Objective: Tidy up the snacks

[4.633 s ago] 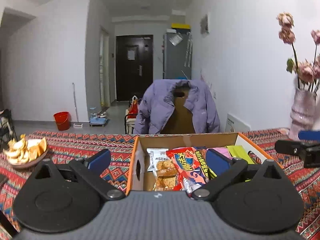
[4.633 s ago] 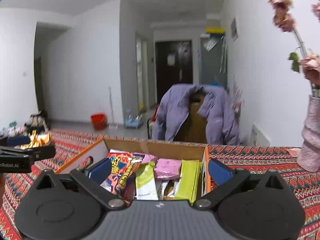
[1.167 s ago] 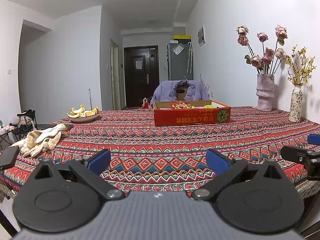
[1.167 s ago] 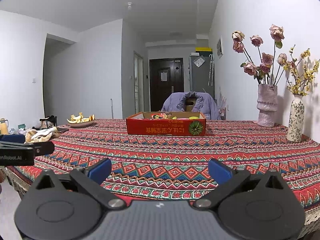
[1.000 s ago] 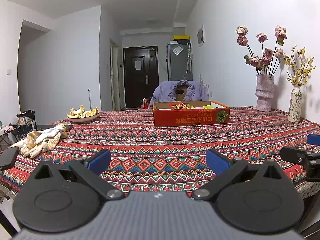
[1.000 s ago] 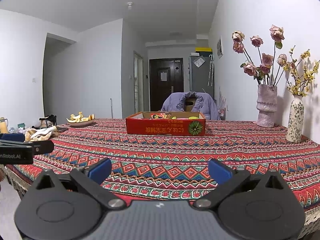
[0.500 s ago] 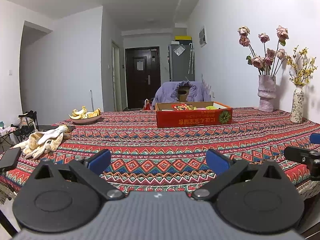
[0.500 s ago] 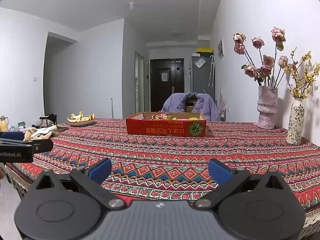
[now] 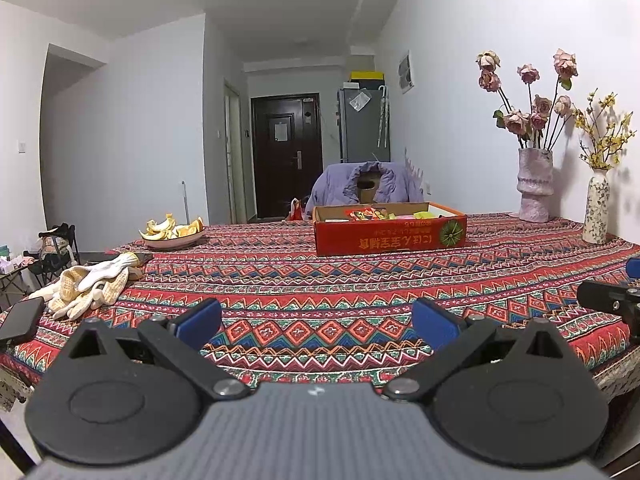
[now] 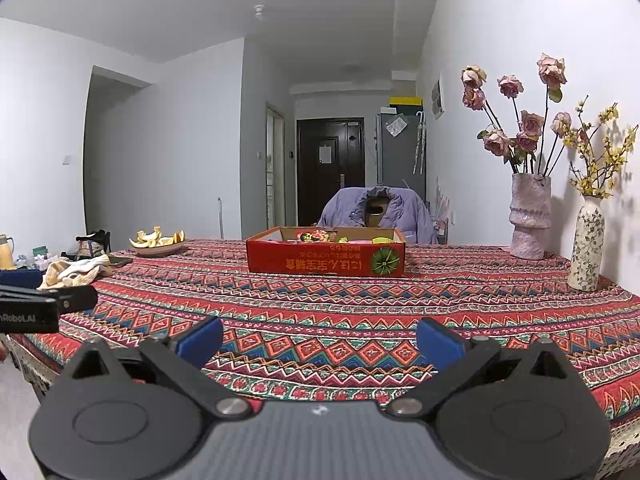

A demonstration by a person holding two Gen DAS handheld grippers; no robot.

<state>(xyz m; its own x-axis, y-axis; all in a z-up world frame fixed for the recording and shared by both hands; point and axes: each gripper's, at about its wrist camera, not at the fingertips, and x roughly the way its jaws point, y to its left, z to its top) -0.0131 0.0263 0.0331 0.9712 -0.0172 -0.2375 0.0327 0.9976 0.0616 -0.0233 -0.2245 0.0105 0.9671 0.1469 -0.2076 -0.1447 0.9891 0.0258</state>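
Both of your grippers were spread wide and held nothing. Your left gripper [image 9: 316, 322] sat at the near edge of the table [image 9: 320, 288], its blue pads far apart over the patterned cloth. Your right gripper [image 10: 320, 338] was held the same way at that edge, and its black tip showed at the right border of the left wrist view. In the right wrist view the left tool's black arm reached in from the left border.

Just past your left gripper, on the table's left corner, lay a dark phone [image 9: 20, 320] and beside it a heap of pale knitted gloves [image 9: 90, 284]. Further along that side stood a shallow bowl of orange peel [image 9: 173, 232].

Well beyond both grippers, toward the far end of the table and roughly on its centre line, stood the red cardboard box [image 9: 390, 236] with upside-down lettering and a green round mark on its near wall. The snacks [image 9: 370, 214] lay inside it, their red, yellow and pink packets just showing over the rim; you could not tell them apart from there.

At the right wall stood a slim patterned vase [image 9: 596, 216] of yellow sprigs and, further back, a pale pink vase [image 9: 534, 186] of faded roses. Behind the box a chair carried a lilac jacket [image 9: 364, 188], with a dark door [image 9: 286, 156] beyond.
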